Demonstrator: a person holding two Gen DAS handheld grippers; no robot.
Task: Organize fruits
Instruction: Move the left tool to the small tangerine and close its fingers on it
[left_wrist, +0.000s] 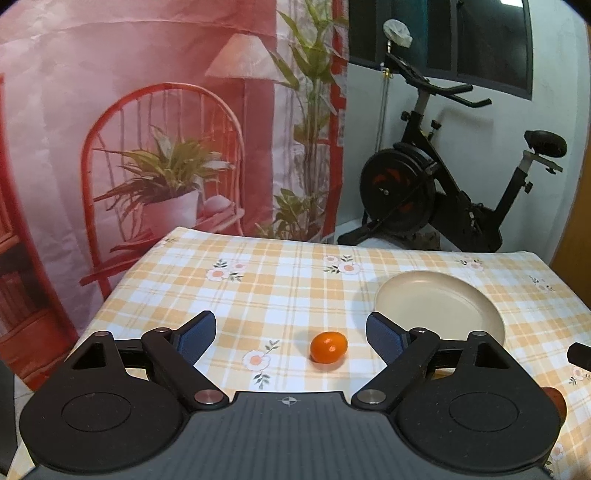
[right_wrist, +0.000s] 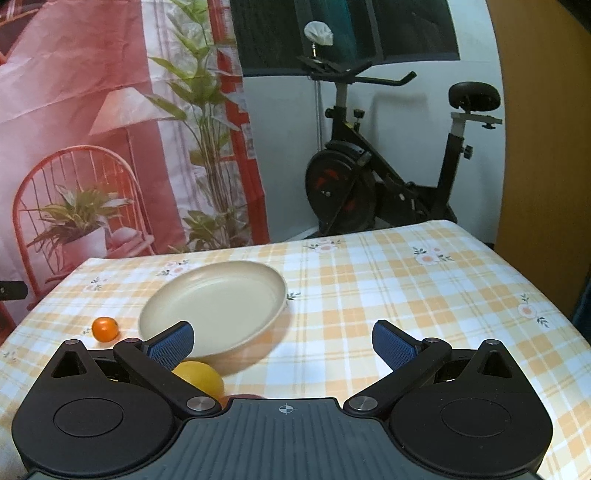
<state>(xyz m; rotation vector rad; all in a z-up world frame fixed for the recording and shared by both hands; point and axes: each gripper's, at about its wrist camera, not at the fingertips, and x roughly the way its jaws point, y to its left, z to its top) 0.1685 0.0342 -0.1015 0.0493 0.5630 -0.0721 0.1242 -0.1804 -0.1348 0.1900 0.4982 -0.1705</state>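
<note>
You are holding the left claw (left_wrist: 290, 334) spread wide and angling it down at the small orange fruit (left_wrist: 328, 347) lying free on the worktop (left_wrist: 280, 284) beside the empty cream plate (left_wrist: 439, 304), while the right claw (right_wrist: 282, 343), equally spread and pinching nothing, is hovering just above the yellow fruit (right_wrist: 201, 378) near the plate's rim.

Yellow fruit (right_wrist: 201, 378) partly hidden behind right gripper's fingers (right_wrist: 170, 345).

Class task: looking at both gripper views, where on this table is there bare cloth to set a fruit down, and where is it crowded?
Free: the tablecloth right of the beige plate; also the cloth left of the small orange. Crowded: the near plate edge, with the yellow fruit.
</note>
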